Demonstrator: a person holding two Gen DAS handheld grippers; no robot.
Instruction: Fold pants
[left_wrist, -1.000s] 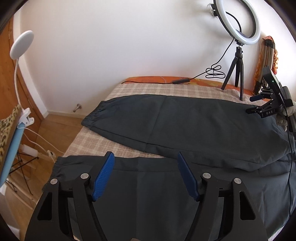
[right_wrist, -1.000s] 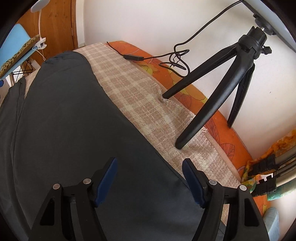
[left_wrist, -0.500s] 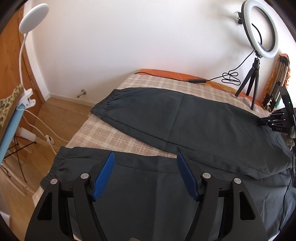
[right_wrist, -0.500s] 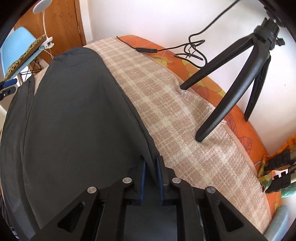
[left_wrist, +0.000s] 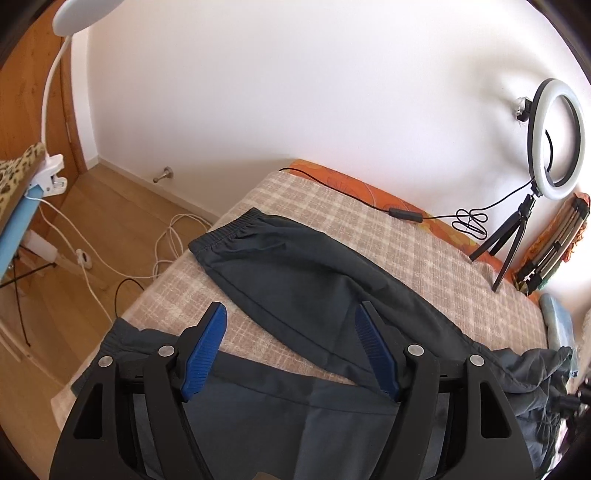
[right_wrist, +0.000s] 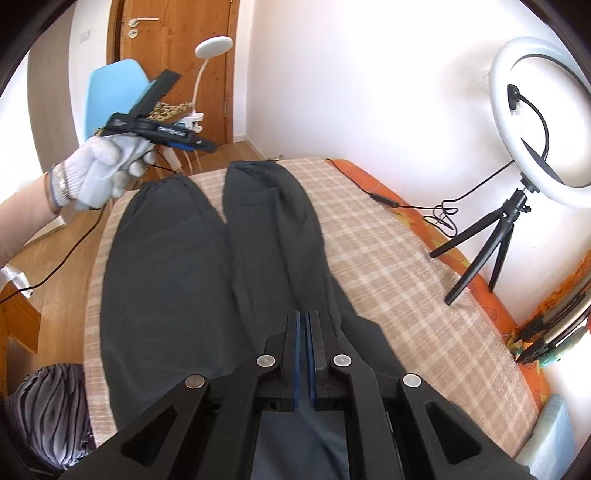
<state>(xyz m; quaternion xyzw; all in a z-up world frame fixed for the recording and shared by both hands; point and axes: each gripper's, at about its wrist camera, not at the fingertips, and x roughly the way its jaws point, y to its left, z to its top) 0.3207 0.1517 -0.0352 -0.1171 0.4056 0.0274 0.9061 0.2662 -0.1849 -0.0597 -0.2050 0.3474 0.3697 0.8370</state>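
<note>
My right tongs (right_wrist: 303, 325) have just snapped closed on the dark pants (right_wrist: 166, 266) near the waist, pinching cloth that a second ago lay flat between wide jaws, and the far leg is now dragged across the checked bedspread (right_wrist: 388, 258) toward the near leg. My left tongs (left_wrist: 291, 347) hang wide and empty above the near leg. I judge the lengthwise fold begun.

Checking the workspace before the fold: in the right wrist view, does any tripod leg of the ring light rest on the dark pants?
No. The tripod stands on the plaid cover by the wall, apart from the pants.
</note>
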